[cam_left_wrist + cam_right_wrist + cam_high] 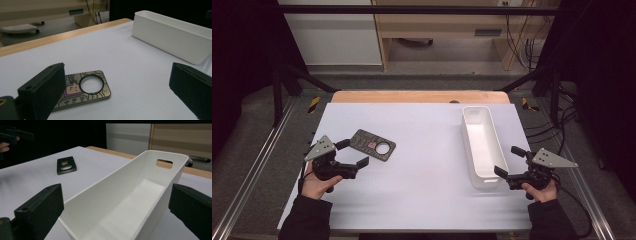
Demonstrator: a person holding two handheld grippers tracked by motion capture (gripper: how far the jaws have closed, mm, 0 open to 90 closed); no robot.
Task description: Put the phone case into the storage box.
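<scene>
The long white bin (482,145) stood along the right edge of my worktop (422,175), its length running from the near side toward the far edge. It was a smooth, matte plastic trough with rounded corners, straight thin walls and a slot handle cut into its far end wall, and nothing lay inside it. My right tool (510,162) sat released at the bin's near end, its two black jaws spread wide to either side of that end without touching it. The flat dark card (372,145), a rounded rectangle with a round hole and cartoon print, lay flat near the left edge of the worktop. My left tool (352,152) hovered just beside it, jaws spread wide, gripping nothing.
</scene>
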